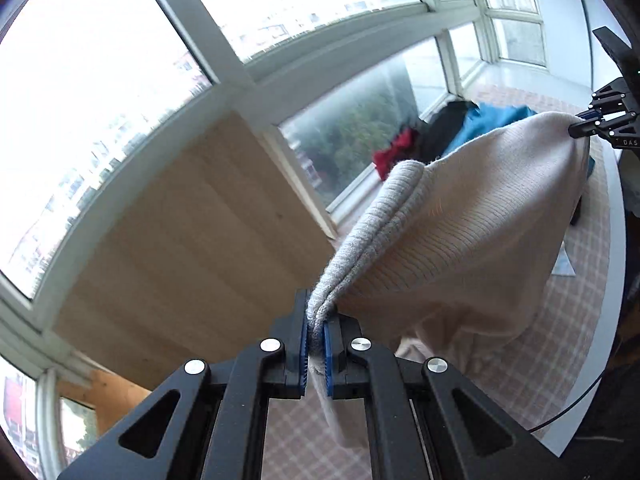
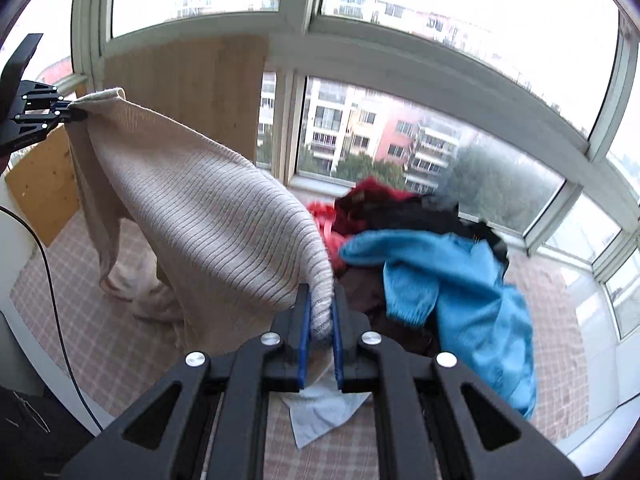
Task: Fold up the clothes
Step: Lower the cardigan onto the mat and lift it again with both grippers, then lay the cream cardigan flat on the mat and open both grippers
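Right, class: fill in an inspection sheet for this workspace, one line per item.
Surface: checked cloth covers the table.
Job's things: beige sweater held up between both grippers, lower part trailing on the cloth.
Clutter: clothes pile with blue, red and dark garments; pale cloth lying flat.
Grippers: left gripper and right gripper each shut on the sweater.
Cables: black cable at the table edge.
Surroundings: windows, wooden board.
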Tool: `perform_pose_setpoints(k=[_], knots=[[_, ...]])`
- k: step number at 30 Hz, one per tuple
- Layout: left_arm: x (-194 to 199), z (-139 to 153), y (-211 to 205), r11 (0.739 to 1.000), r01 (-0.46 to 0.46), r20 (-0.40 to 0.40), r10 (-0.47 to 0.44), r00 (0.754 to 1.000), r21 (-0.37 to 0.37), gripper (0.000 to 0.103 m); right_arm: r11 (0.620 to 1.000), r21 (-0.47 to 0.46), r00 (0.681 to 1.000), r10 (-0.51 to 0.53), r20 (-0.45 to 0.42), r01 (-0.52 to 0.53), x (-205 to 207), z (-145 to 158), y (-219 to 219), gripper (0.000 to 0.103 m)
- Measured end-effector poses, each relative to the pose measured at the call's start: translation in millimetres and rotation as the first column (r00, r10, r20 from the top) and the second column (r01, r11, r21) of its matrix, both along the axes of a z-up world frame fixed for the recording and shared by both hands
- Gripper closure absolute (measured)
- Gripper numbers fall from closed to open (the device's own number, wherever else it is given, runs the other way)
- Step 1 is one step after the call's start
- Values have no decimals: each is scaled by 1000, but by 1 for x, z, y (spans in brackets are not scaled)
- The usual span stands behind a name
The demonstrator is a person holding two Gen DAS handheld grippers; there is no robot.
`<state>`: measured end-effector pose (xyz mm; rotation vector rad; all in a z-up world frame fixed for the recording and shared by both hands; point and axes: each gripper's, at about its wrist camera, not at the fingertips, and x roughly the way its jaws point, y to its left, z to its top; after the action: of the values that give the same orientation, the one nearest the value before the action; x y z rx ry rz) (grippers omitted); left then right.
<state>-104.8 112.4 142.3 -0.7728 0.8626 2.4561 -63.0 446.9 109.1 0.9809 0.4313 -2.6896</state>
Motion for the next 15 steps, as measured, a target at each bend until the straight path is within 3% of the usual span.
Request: perform_pose_setpoints(k=[6, 11, 15], knots=[[66, 114, -35, 997, -74, -217, 79, 973, 31, 98, 997, 19, 974, 79, -212, -77, 45, 109, -30, 94], [117, 170, -60, 994, -97, -319, 108, 942, 49, 98, 994, 54, 926, 108, -362, -95, 94, 168, -46, 94], [135, 191, -77, 991, -130, -371, 134, 919, 37, 98, 991, 93, 890, 128, -439, -97, 113, 192, -60, 94]])
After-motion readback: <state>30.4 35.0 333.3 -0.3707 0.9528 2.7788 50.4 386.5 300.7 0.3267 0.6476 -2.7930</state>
